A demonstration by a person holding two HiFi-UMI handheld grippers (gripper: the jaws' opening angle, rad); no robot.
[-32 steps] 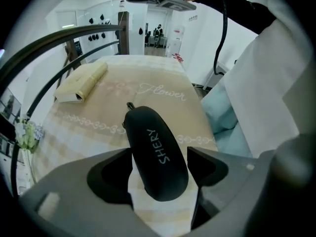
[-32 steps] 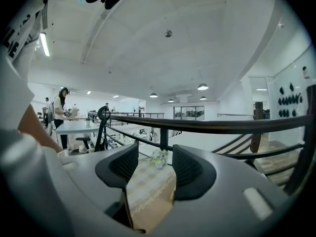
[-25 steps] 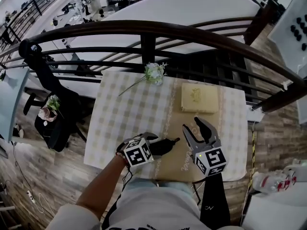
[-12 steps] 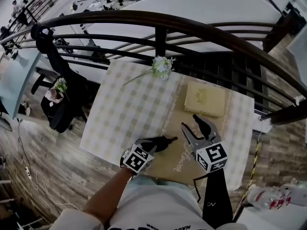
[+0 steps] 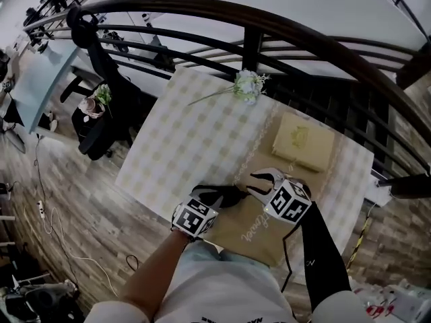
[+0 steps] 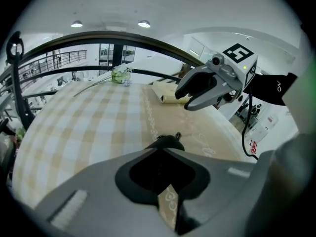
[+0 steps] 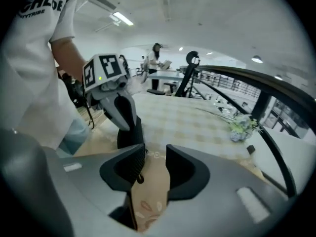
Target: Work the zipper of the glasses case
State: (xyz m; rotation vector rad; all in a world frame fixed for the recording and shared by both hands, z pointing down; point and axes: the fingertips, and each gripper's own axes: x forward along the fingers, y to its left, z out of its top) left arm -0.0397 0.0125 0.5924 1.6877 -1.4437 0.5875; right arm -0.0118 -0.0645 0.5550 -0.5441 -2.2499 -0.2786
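**A:** So what moved just now?

**B:** The right gripper (image 7: 154, 157) swung in. It's now right at the tip of the glasses case (image 5: 232, 195), on the side facing the cream box (image 5: 302, 140). Its tongs are spread, with nothing caught yet.

**A:** And the left gripper (image 6: 160, 169)?

**B:** No change, it's clamped on the case, which lies on the person's side of the box. The pull tab (image 6: 177, 135) pokes out the free end, so I'd guess grabbing the zipper comes next.
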